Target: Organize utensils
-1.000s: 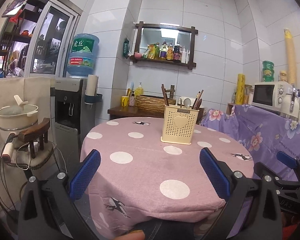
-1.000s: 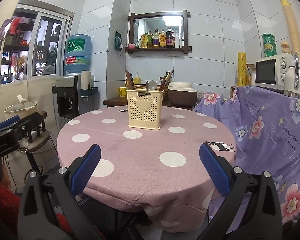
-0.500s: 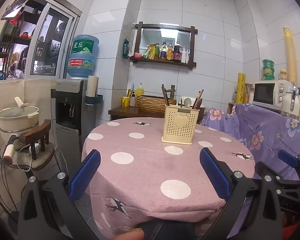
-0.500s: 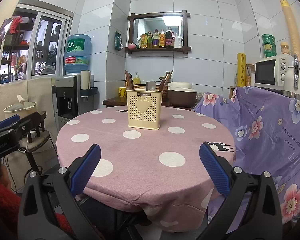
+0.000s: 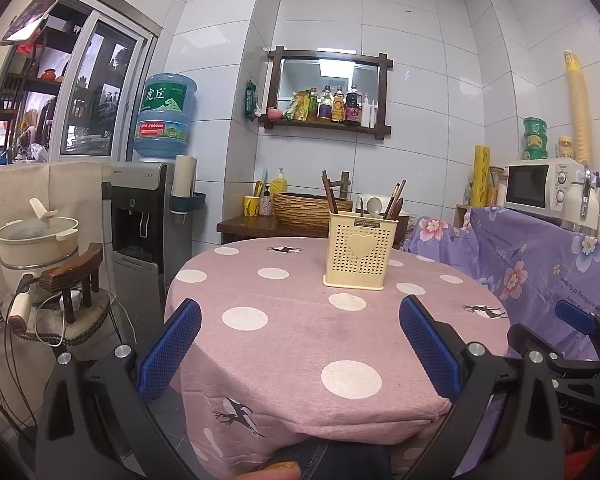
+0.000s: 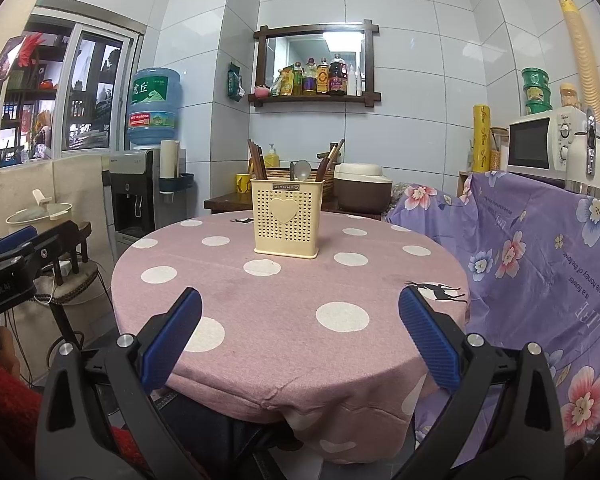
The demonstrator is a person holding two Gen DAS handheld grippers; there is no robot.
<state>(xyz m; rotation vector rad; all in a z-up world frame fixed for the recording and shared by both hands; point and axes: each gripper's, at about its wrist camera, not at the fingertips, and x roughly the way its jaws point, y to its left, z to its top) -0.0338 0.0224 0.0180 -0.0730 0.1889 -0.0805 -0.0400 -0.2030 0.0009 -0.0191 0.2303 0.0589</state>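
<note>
Jaws of both grippers stand wide apart and hold nothing. Left gripper (image 5: 300, 344) and right gripper (image 6: 300, 332) hover at the near edge of the bench (image 6: 284, 312), each at 6 o'clock in its own view, blue pads (image 5: 171, 347) facing inward.

Bench: round, covered by a pink cloth with white dots. Its surface between the grippers and the holder is bare.

Utensil holder (image 6: 286, 218): cream, perforated, heart emblem on the front face, upright on the far half of the bench. It sits at 12 o'clock from the right gripper and at about 1 o'clock from the left gripper (image 5: 358, 249), well apart from both.

Contents: chopsticks (image 6: 256, 162) lean at the holder's left end; a spoon (image 6: 301, 169) stands at centre; dark-handled utensils (image 6: 329, 160) lean at the right end.

Beyond the bench:
- 10 o'clock: water dispenser (image 6: 140, 188).
- 12 o'clock: wall shelf (image 6: 315, 80) with bottles.
- 2 o'clock: microwave (image 6: 540, 146), above a purple floral cover (image 6: 540, 248).
</note>
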